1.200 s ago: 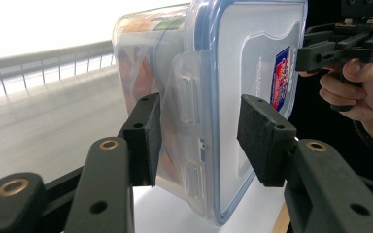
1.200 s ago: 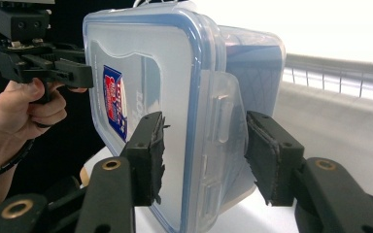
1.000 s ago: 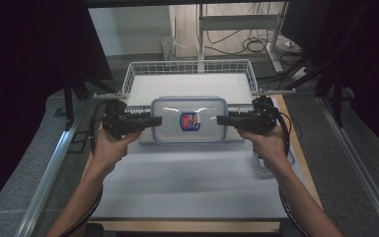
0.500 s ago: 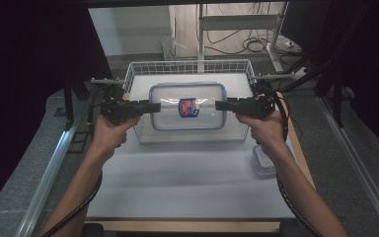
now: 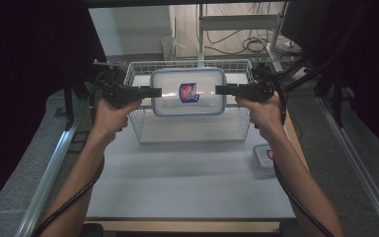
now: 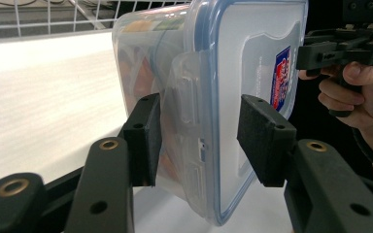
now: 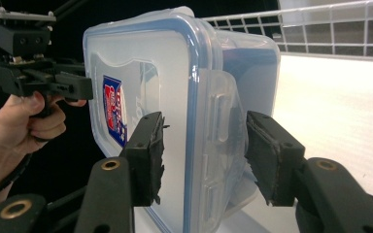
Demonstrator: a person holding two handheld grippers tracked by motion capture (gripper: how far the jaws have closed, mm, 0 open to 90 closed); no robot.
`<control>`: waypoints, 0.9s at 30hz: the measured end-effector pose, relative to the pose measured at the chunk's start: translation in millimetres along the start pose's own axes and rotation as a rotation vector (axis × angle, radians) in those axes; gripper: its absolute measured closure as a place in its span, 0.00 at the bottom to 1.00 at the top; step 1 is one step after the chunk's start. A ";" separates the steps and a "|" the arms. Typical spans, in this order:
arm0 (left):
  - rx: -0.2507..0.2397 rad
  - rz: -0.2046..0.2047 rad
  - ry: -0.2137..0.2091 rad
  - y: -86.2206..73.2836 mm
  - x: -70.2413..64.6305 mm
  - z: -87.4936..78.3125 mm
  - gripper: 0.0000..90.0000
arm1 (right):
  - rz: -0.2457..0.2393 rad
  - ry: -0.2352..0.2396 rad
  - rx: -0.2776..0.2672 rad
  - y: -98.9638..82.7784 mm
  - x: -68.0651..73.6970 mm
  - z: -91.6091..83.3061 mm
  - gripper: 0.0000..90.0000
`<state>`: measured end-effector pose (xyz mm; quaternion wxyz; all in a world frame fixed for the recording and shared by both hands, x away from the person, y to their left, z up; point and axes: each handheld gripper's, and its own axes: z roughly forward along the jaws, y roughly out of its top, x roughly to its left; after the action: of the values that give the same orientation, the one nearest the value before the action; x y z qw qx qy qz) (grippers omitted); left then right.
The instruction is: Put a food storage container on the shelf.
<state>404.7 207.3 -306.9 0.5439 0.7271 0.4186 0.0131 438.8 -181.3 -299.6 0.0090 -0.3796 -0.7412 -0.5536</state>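
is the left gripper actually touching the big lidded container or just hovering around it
Touching. In the left gripper view the left gripper has both black pads pressed on the container: one on its clear body wall, one on the lid face, no gap.

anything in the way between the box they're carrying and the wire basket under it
Nothing visible. The lidded container, clamped at its ends by the left gripper and right gripper, hangs above the wire basket, whose white floor looks bare. The small container sits outside it on the table.
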 end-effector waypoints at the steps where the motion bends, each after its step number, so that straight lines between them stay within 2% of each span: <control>1: 0.001 -0.004 0.000 2.2 1.1 1.1 0.58 | 0.006 0.000 -0.003 1.6 -1.5 0.5 0.56; 13: 0.005 -0.031 -0.008 19.8 16.8 11.4 0.58 | 0.033 -0.013 -0.018 17.4 -14.9 7.7 0.56; 20: 0.008 -0.071 -0.011 21.8 24.8 16.7 0.57 | 0.065 -0.007 -0.008 19.8 -23.0 12.7 0.56; 27: -0.008 -0.066 0.003 22.5 26.5 19.2 0.56 | 0.071 0.001 -0.024 21.2 -29.4 16.3 0.55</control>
<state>444.4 207.6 -308.3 0.5464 0.7105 0.4434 -0.0020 478.5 -182.0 -301.4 0.0244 -0.4053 -0.7207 -0.5618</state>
